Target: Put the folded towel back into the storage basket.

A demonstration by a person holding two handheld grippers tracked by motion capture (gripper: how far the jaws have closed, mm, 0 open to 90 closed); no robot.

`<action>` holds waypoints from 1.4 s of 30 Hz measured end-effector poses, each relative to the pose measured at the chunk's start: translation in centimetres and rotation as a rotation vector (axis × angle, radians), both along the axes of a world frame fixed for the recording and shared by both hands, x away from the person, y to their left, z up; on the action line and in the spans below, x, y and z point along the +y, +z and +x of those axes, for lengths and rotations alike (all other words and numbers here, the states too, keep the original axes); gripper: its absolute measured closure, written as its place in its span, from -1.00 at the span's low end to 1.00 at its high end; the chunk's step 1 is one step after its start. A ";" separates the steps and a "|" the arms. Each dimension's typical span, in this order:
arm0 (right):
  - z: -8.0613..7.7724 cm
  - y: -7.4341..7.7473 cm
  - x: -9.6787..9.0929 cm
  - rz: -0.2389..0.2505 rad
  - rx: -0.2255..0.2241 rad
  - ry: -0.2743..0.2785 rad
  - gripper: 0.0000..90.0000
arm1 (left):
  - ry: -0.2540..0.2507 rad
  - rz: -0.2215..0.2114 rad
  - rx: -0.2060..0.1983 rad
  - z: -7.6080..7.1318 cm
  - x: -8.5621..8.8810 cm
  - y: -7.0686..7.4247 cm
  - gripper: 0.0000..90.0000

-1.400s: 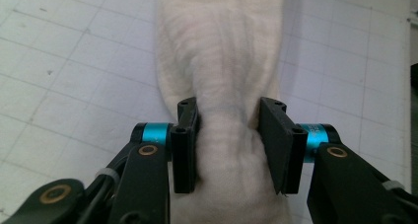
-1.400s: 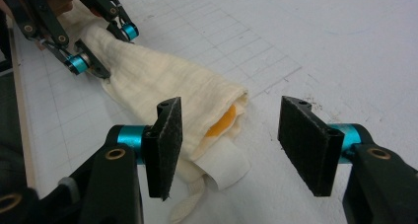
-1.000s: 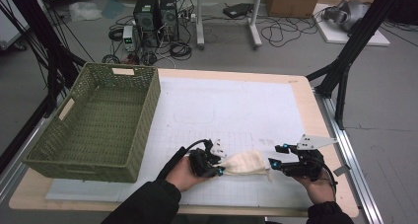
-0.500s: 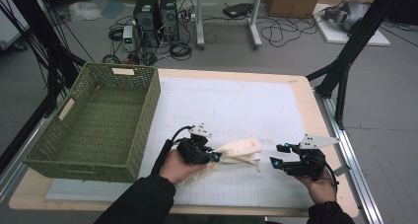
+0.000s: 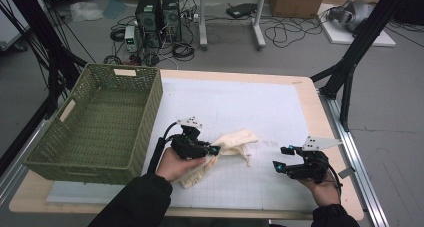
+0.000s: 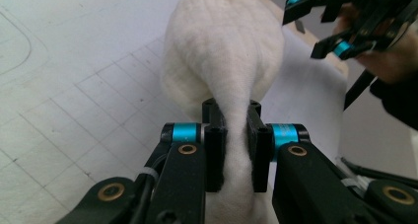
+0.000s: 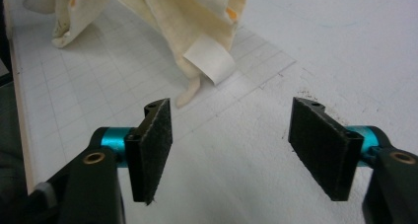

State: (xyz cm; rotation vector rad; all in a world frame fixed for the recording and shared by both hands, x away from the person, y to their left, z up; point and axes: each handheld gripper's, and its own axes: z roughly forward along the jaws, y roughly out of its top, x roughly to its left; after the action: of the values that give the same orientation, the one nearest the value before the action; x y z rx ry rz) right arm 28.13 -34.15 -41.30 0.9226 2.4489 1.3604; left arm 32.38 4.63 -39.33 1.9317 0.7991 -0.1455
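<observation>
A cream cloth [image 5: 239, 139] lies crumpled on the white gridded mat [image 5: 250, 102], one end lifted. My left gripper [image 5: 215, 150] is shut on that end; in the left gripper view the cloth [image 6: 222, 51] is bunched tight between the pads of the left gripper [image 6: 231, 135]. My right gripper [image 5: 281, 158] hovers to the cloth's right, apart from it. Its jaws have just been opening, and nothing is between them in the right gripper view [image 7: 241, 145]. The cloth [image 7: 172, 12] and its white label [image 7: 209, 58] lie just beyond those fingertips.
A green woven basket [image 5: 150, 112] stands at the table's left, close beside the left hand. The mat covers most of the wooden table [image 5: 320, 112]. Cables, computer cases and stand legs crowd the floor beyond the far edge.
The left hand has carried its end of the cloth left and away from the person, lifting it. The right gripper's jaws have spread wider and the cloth now lies clear of them.
</observation>
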 end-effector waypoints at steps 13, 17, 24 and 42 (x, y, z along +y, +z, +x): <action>0.0 -0.5 0.1 -0.016 0.013 -0.020 -0.52 | 0.048 -0.074 0.020 0.0 1.5 1.5 0.82; 0.1 -0.6 0.1 -0.018 0.015 -0.019 -0.55 | 0.068 -0.099 0.020 -0.1 2.1 2.2 0.82; 0.1 -0.7 0.3 -0.020 0.013 -0.021 -0.61 | 0.083 -0.123 0.026 -0.3 3.0 2.7 0.82; 0.2 -0.8 0.5 -0.020 0.016 -0.022 -0.72 | 0.082 -0.146 0.026 -0.3 3.9 3.5 0.82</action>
State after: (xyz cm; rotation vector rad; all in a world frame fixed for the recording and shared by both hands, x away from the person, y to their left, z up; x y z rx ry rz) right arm 28.33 -33.63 -42.14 0.9572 2.4521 1.3236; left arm 32.04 8.55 -35.80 1.7599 0.8599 -0.1748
